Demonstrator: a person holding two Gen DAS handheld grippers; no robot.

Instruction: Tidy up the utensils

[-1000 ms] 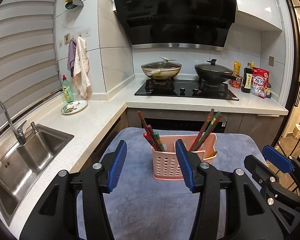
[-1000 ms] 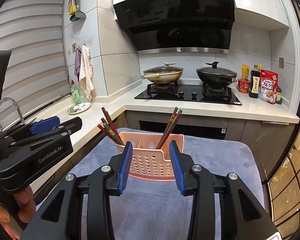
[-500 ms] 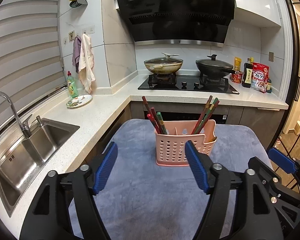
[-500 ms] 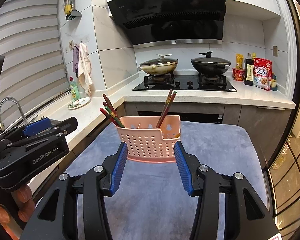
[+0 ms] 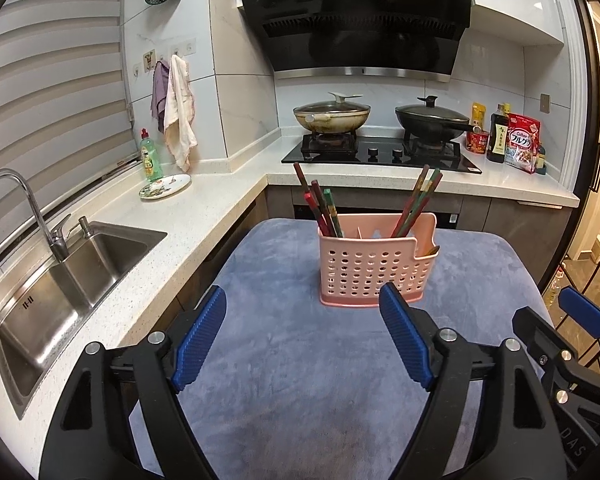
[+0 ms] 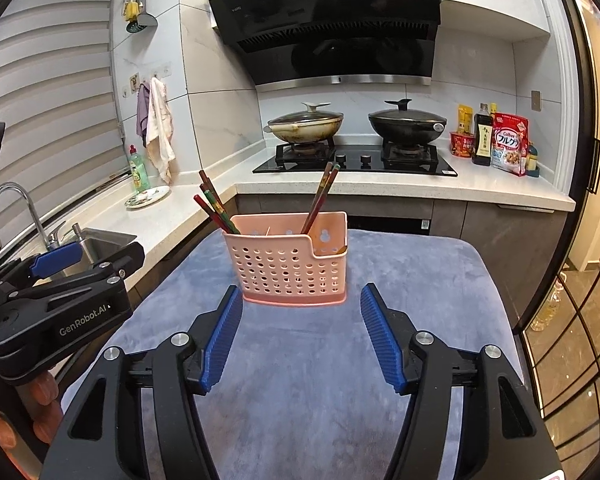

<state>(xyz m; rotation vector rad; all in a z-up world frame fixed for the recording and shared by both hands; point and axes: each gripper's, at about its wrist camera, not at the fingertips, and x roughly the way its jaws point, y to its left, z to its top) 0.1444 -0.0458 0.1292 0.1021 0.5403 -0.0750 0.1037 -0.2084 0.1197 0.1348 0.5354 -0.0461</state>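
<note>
A pink perforated utensil holder (image 5: pixel 374 270) stands upright on a grey-blue cloth (image 5: pixel 300 380); it also shows in the right wrist view (image 6: pixel 288 264). Chopsticks stand in it in two bunches, one leaning left (image 5: pixel 320 210) and one leaning right (image 5: pixel 418 202). My left gripper (image 5: pixel 304 320) is open and empty, a short way in front of the holder. My right gripper (image 6: pixel 302 320) is open and empty, also just in front of the holder. The left gripper's body (image 6: pixel 60 300) shows at the left of the right wrist view.
A steel sink (image 5: pixel 60 292) with a tap lies left in the white counter. A plate (image 5: pixel 165 186) and a green soap bottle (image 5: pixel 150 156) stand behind it. Two lidded pans (image 5: pixel 332 114) sit on the hob. Bottles and packets (image 5: pixel 508 142) stand at the far right.
Both grippers have pulled back from the holder and opened wider. The holder and chopsticks have stayed in place.
</note>
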